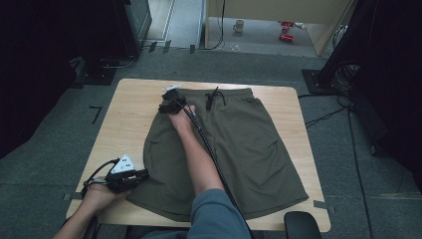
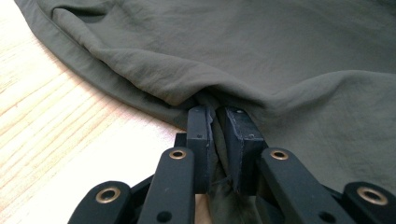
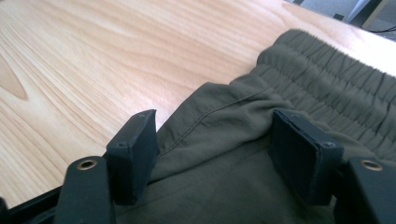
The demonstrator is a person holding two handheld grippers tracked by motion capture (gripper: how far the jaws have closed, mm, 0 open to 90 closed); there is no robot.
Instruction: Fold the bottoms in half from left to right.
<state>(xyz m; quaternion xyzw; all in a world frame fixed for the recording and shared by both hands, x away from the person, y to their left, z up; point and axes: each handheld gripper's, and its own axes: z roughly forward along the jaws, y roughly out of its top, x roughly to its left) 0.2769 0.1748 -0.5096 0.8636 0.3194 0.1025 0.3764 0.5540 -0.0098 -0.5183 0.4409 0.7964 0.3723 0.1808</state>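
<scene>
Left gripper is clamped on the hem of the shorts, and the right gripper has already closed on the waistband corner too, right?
Not quite. The left gripper is clamped on the shorts, but the right gripper is open: in the right gripper view its jaws stand apart astride the fabric near the waistband, not pressing it.

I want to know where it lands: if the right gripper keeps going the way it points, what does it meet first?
Most likely the olive shorts: the right gripper stands open with a fold of cloth between its jaws, and the elastic waistband lies just beyond.
</scene>
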